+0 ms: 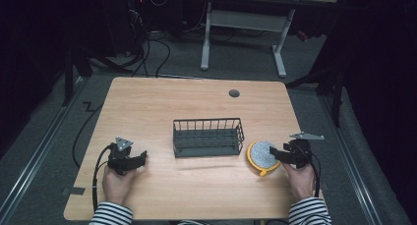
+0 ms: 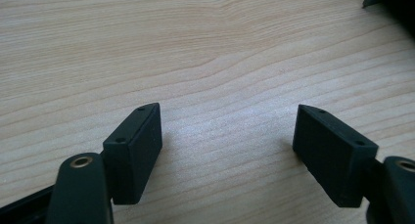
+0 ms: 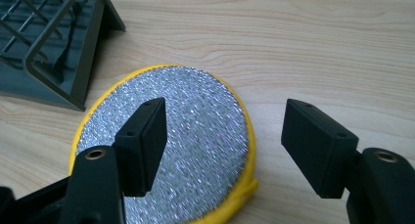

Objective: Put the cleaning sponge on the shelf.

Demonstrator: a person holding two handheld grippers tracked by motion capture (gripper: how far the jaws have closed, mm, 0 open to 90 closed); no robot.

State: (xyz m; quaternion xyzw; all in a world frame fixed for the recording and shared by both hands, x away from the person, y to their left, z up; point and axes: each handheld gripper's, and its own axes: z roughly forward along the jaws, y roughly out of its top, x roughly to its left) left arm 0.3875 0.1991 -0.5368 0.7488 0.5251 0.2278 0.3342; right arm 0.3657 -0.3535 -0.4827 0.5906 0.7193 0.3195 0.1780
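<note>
the flat round yellow-rimmed scouring pad (image 3: 166, 141) lies on the table (image 1: 147, 102) just beside the wire rack (image 1: 208, 136), light and pliable, best pinched at its rim; right gripper (image 3: 222, 136) and left gripper (image 2: 227, 141) both gape empty.

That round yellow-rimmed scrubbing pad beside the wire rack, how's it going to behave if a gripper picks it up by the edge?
The scrubbing pad lies flat and thin on the table, so it probably bends somewhat when lifted. It looks light for its size. Its glittery mesh face seems rough, so the right gripper, open above it, should not slip much. Being flat, it will hardly roll.
</note>
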